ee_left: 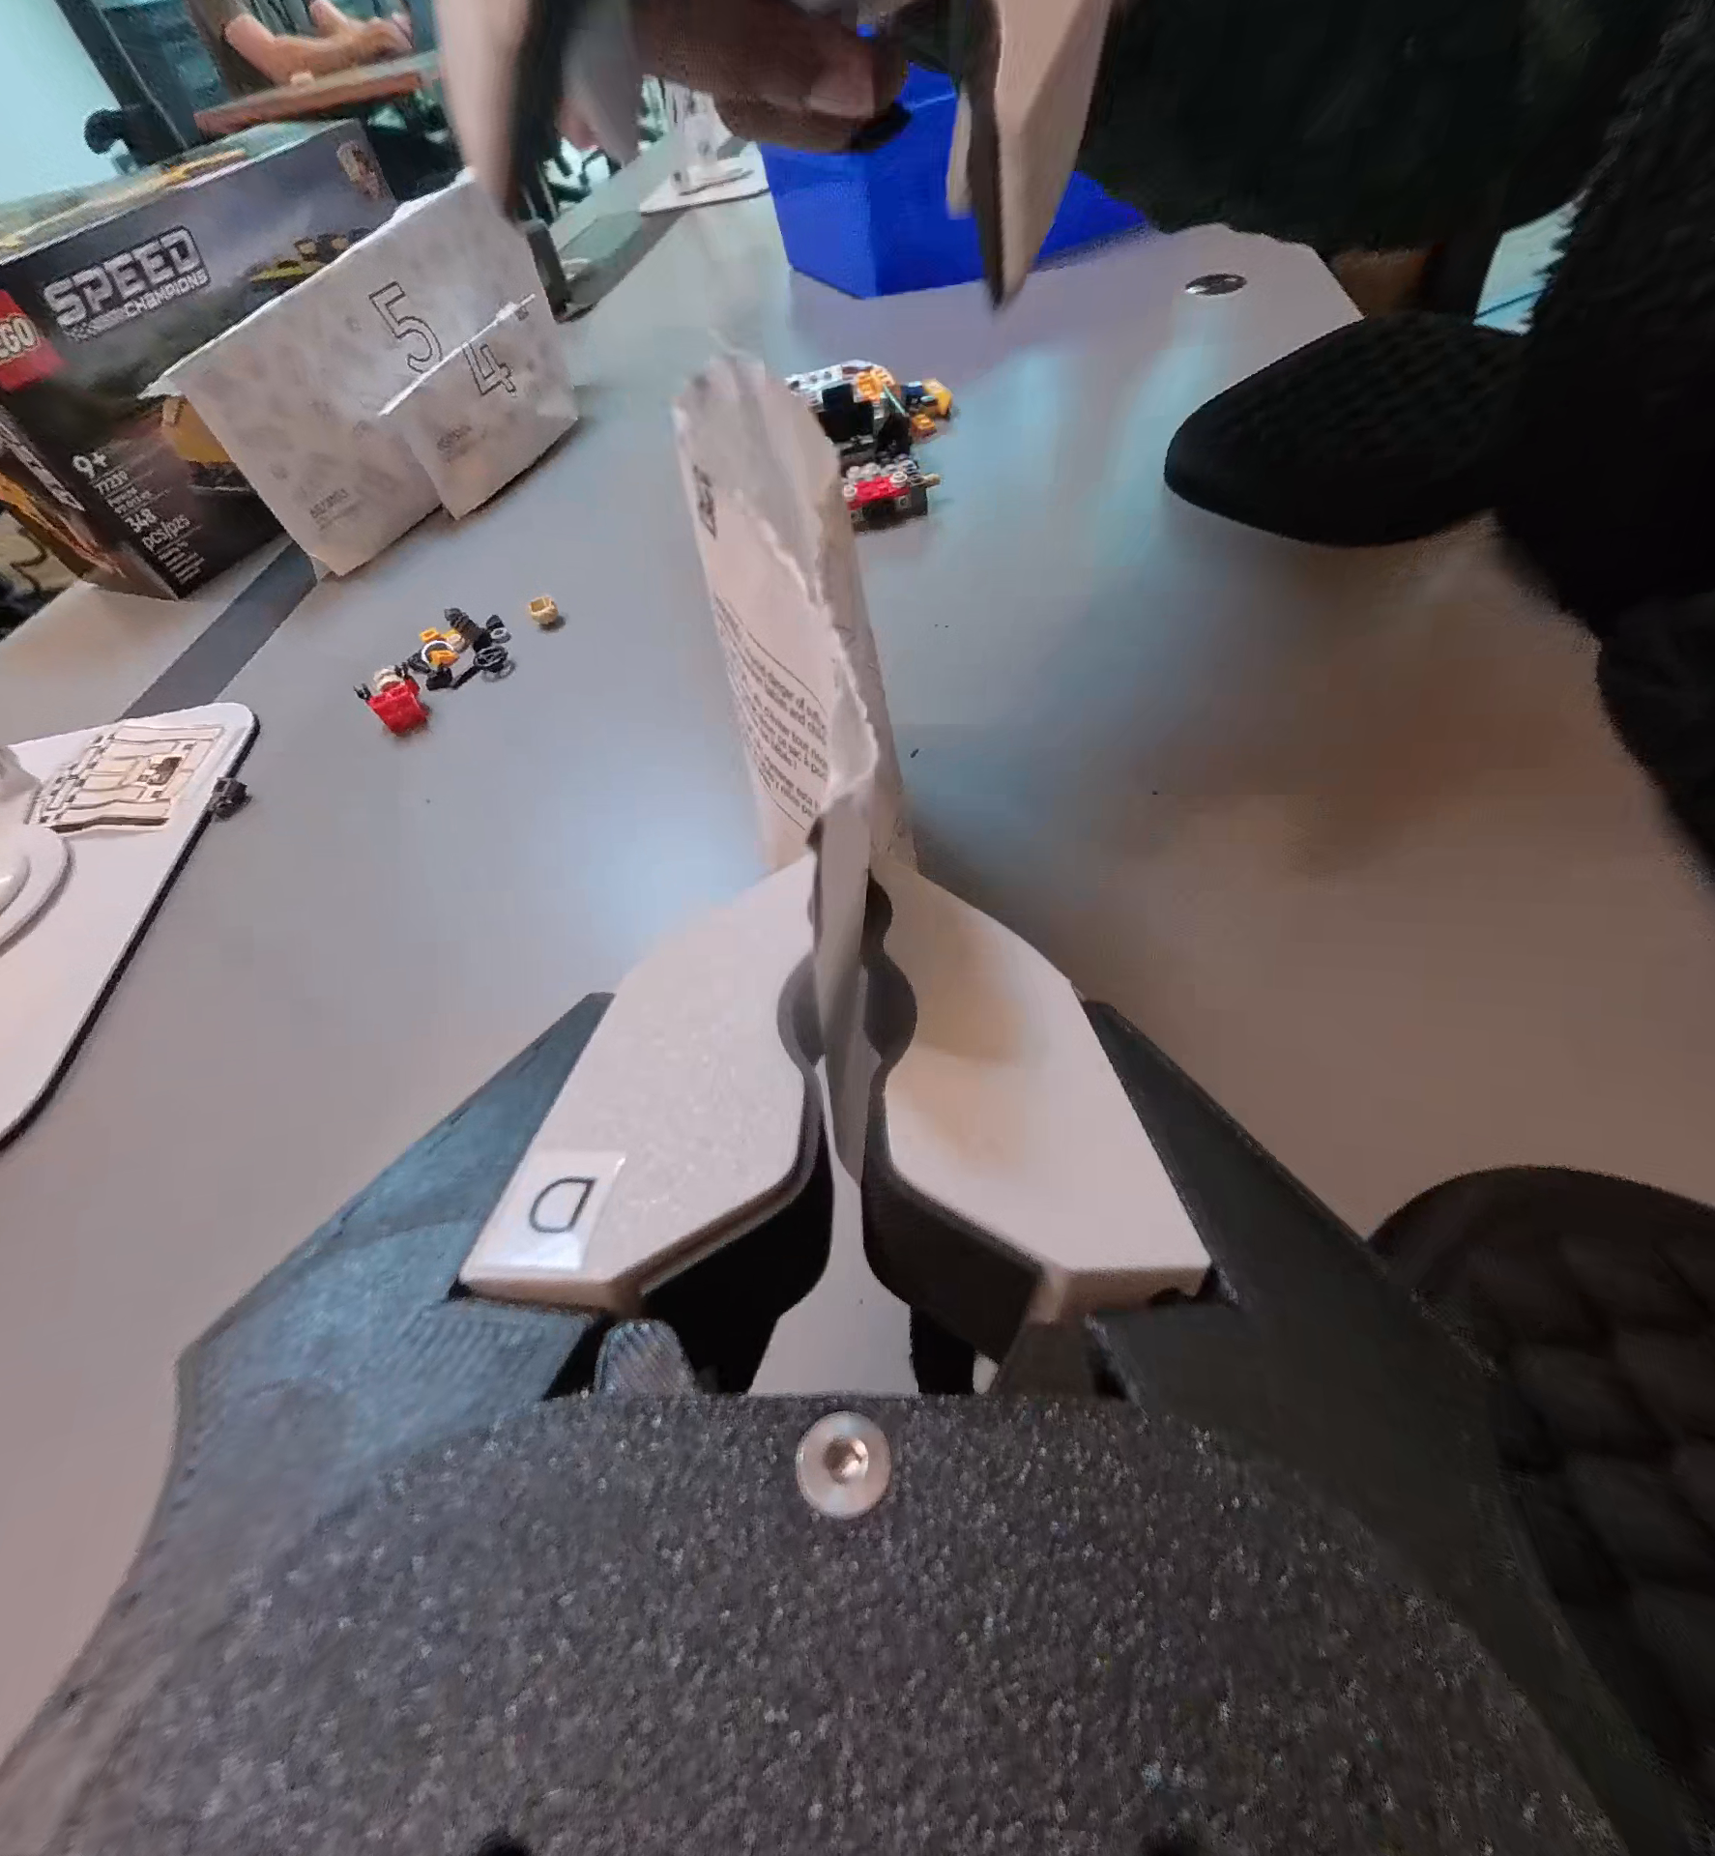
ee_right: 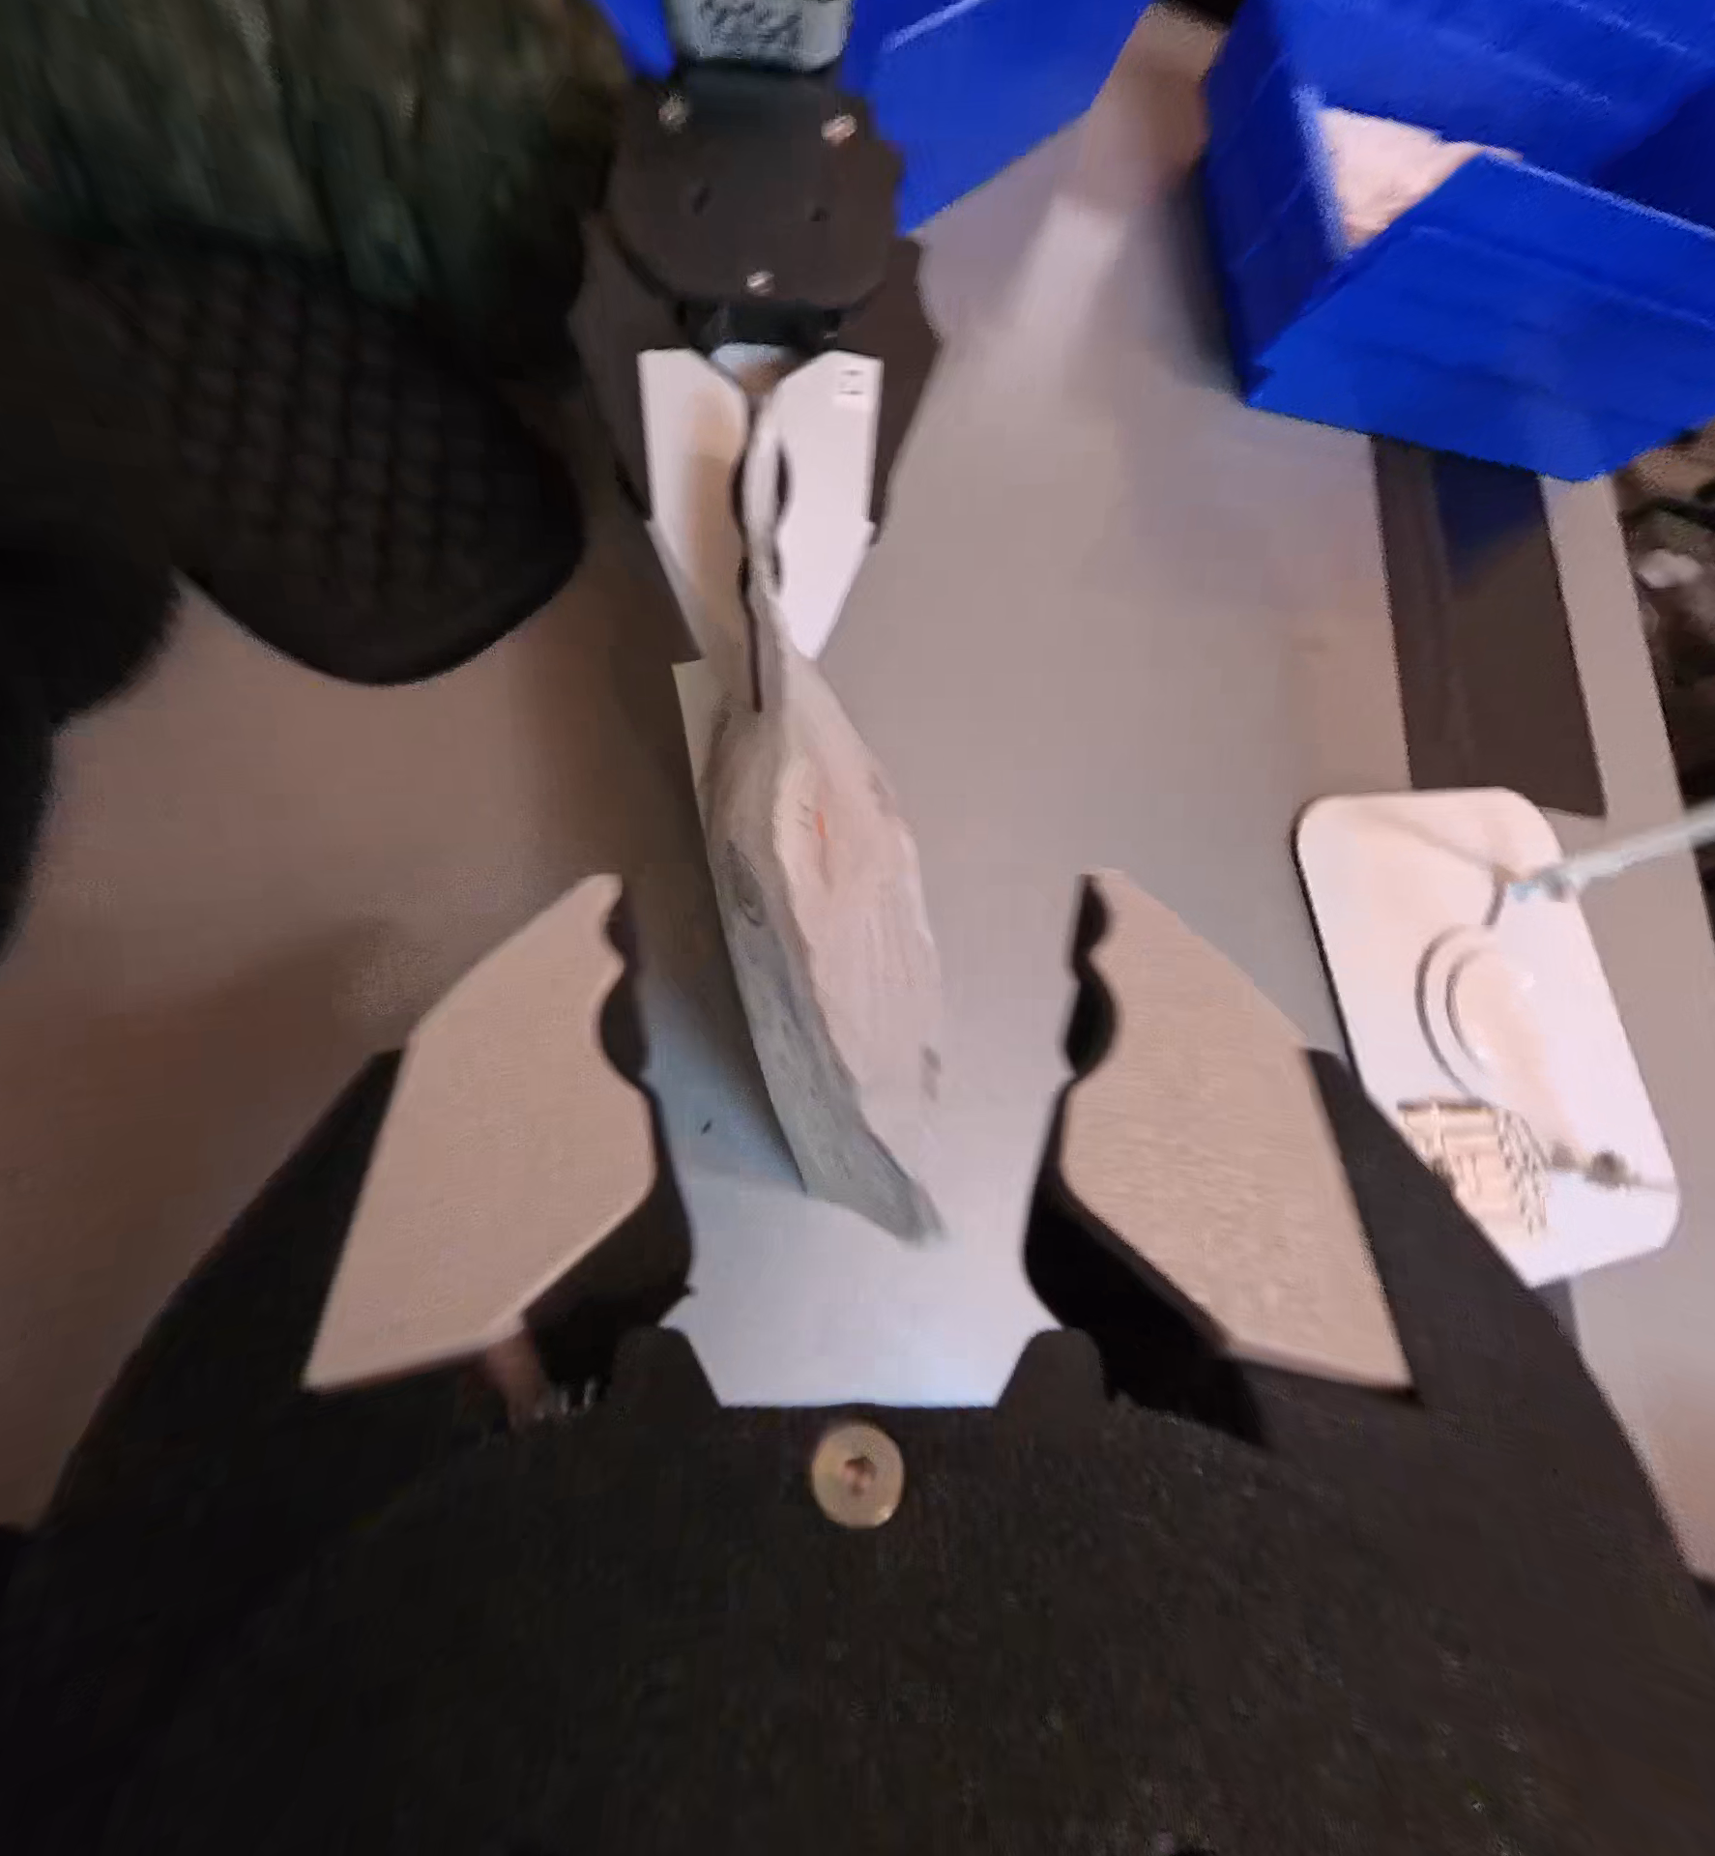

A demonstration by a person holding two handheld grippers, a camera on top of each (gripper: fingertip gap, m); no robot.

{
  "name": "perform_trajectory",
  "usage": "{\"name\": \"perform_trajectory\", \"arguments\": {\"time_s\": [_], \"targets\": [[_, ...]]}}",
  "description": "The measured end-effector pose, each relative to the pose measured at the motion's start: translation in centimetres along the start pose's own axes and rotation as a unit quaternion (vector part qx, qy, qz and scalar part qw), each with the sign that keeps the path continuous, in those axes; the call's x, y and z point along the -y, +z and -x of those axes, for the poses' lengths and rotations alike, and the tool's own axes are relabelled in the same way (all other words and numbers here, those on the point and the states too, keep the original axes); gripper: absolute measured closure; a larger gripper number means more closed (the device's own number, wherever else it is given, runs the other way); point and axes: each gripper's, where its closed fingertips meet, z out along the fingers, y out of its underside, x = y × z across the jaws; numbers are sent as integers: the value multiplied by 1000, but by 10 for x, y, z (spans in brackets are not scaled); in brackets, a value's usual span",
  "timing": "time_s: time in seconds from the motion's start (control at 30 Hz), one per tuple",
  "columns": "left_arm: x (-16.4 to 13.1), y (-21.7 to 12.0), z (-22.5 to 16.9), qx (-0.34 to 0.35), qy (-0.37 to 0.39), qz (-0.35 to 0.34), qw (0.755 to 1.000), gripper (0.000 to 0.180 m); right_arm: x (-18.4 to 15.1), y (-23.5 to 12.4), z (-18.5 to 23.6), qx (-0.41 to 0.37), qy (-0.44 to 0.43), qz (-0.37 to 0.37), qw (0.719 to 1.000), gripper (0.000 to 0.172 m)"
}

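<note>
My left gripper (ee_left: 848, 889) is shut on the lower edge of a white paper bag (ee_left: 783, 603) with a torn, ragged edge and printed text. The bag stands up from the fingertips above the grey table (ee_left: 532, 904). In the right wrist view the left gripper (ee_right: 763, 562) pinches the same bag (ee_right: 823, 954), which bulges and hangs toward the camera. My right gripper (ee_right: 853, 889) is open wide. The bag lies between its fingers (ee_right: 532, 1105) without touching either pad. The right gripper also shows at the top of the left wrist view (ee_left: 753, 151), open.
A dark toy box (ee_left: 80, 402) and two numbered white bags (ee_left: 371, 402) stand at the left. Loose small bricks (ee_left: 432, 663) and a part-built model (ee_left: 874, 442) lie on the table. Blue bins (ee_right: 1486, 251) stand behind. A white stand base (ee_right: 1486, 1024) and a black mesh chair (ee_left: 1336, 422) are nearby. One gripper's finger ends stand about 11 cm off the other's.
</note>
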Motion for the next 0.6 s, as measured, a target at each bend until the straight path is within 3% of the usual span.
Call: {"name": "perform_trajectory", "arguments": {"time_s": [0.07,0.17,0.23,0.27,0.3,0.4,0.6], "targets": [[-2,-4,-3,-10,7,-11,1000,180,-18,-21,-12,-32,30,-25,999,70],[-1,-2,-5,-23,14,-15,1000,180,-56,-15,-6,-12,91,-46,995,70],[1,3,-7,-29,19,-18,999,180,-63,5,7,11,112,-72,991,92],[1,6,-7,-28,20,-18,999,180,-59,15,12,12,114,-94,989,117],[2,6,-7,-28,20,-17,999,180,-58,21,16,4,107,-98,989,165],[12,-5,-8,-50,-15,-51,997,180,-50,15,33,18,79,-127,989,172],[12,2,-3,-29,4,-30,999,180,-52,9,27,-23,35,-110,993,172]]}}
